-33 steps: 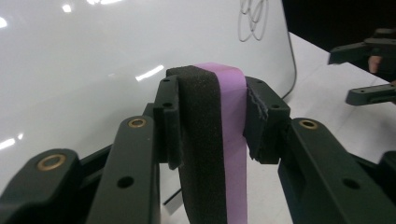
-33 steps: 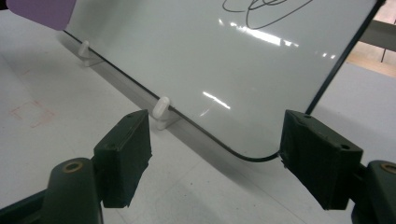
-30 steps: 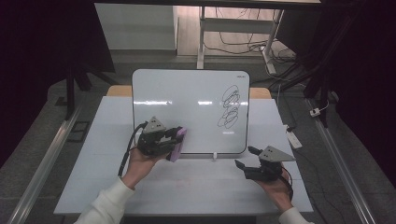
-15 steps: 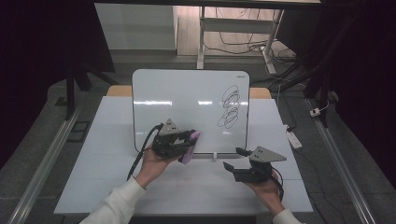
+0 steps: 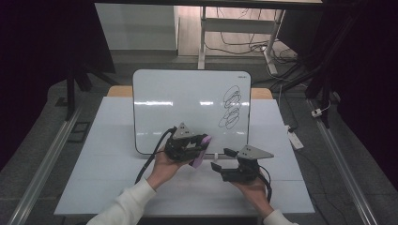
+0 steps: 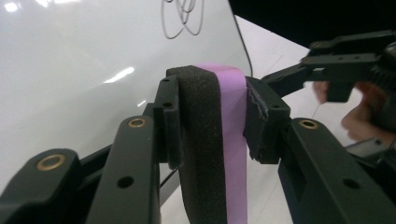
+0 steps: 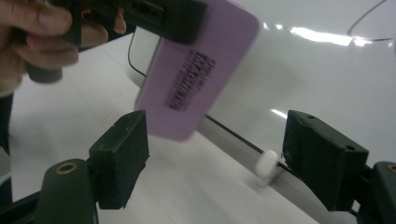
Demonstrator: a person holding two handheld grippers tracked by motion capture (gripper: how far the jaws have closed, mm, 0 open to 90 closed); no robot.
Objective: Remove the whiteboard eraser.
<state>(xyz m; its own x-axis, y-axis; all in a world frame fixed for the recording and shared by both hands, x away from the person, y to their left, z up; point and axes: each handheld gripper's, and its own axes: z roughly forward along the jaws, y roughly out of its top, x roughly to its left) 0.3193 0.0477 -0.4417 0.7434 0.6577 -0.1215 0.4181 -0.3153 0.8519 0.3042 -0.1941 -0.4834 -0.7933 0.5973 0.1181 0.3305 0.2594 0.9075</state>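
Whiteboard, white rectangular panel with dark rim (image 5: 187, 108): propped at table (image 5: 94, 154) centre, black scribbles (image 5: 231, 107) near its right edge | left gripper (image 5: 199, 147): clamped on purple block eraser with black foam pad (image 6: 219, 140), just before board's lower edge | right gripper (image 5: 220, 159): jaws wide, empty, near table's front edge beside eraser.

Black print is seen on the flat purple back of the eraser (image 7: 198, 77), but it is too blurred to be read. A tiny dark mark is seen at the whiteboard's (image 5: 187, 101) corner at about 1 o'clock, too small to be read. The black scribbles (image 5: 231, 108) are loops, not letters.
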